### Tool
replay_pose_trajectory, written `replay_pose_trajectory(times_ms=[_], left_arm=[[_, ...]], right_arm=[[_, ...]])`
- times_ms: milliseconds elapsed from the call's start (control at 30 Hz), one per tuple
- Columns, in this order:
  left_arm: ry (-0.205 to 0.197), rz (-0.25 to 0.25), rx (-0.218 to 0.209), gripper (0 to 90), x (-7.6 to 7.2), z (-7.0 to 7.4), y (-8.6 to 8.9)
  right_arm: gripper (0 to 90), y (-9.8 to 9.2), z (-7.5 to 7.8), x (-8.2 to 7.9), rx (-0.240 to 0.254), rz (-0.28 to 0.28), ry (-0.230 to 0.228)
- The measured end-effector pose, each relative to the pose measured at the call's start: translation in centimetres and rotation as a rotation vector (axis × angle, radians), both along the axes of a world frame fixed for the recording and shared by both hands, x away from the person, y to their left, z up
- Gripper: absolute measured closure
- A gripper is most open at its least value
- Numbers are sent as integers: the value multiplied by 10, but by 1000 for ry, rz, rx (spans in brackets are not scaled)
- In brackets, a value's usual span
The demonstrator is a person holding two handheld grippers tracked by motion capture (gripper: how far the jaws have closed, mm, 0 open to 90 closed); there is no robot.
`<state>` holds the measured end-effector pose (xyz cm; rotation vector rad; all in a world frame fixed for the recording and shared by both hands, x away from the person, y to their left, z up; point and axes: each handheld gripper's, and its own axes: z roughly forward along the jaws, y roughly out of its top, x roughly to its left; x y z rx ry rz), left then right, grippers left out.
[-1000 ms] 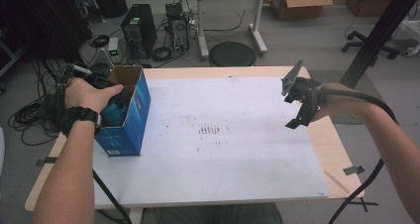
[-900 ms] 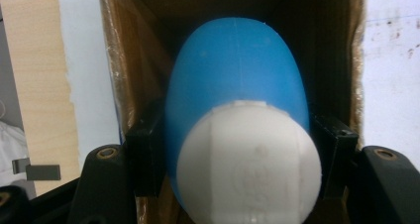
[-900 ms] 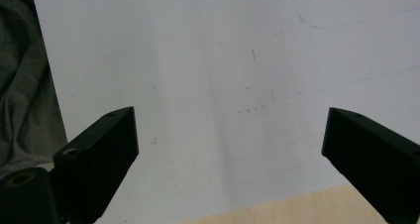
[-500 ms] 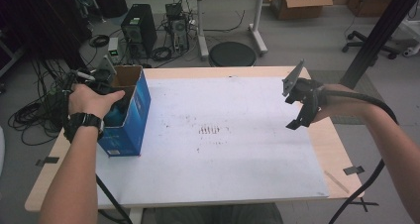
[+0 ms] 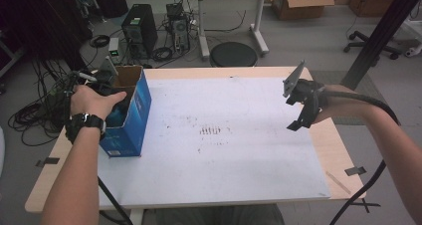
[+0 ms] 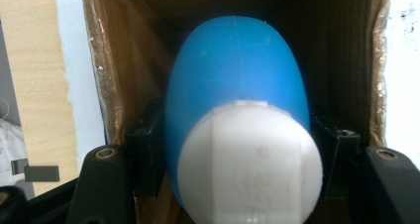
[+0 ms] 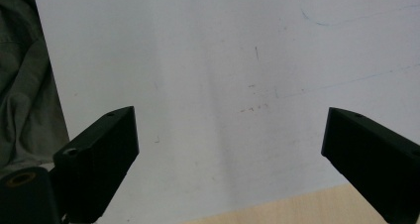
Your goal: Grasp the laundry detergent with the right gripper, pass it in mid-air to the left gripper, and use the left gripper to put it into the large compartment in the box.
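Note:
A blue plastic bottle (image 6: pixel 233 70) with a white cap (image 6: pixel 247 159) points into an open blue cardboard box (image 5: pixel 130 125). My left gripper (image 6: pixel 237 149) is shut on it, one black pad pressed to each side of the bottle just behind the cap. From the high view, the left hand (image 5: pixel 92 100) rests at the box's mouth on the table's left side. My right gripper (image 5: pixel 298 119) hovers over the right part of the white sheet (image 5: pixel 224 155). Its jaws (image 7: pixel 228 135) stand wide open with nothing between them.
The box stands near the left edge of the wooden table (image 5: pixel 333 150), partly on the white sheet. Faint pen marks (image 5: pixel 211 131) sit mid-sheet. Beyond the table are a round black stool (image 5: pixel 233 54), computer towers (image 5: pixel 139 28) and tangled cables (image 5: pixel 35 115).
The left hand has sunk a little at the box's mouth. The right hand and its gripper have not moved.

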<state>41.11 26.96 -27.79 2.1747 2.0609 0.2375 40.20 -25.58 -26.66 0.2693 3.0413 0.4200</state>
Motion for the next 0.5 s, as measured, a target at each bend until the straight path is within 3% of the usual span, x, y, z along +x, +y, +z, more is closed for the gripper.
replay_pose_trajectory(times_ms=[233, 300, 500], left_arm=[[3, -7, -10, 350, -1, 0, -2], [10, -8, 7, 317, -2, 1, -3], [-8, -2, -3, 289, -5, 12, -2]], right_arm=[[74, 0, 0, 0, -1, -2, 1], [73, 0, -1, 0, -3, -1, 3], [74, 0, 0, -1, -1, -2, 4]])
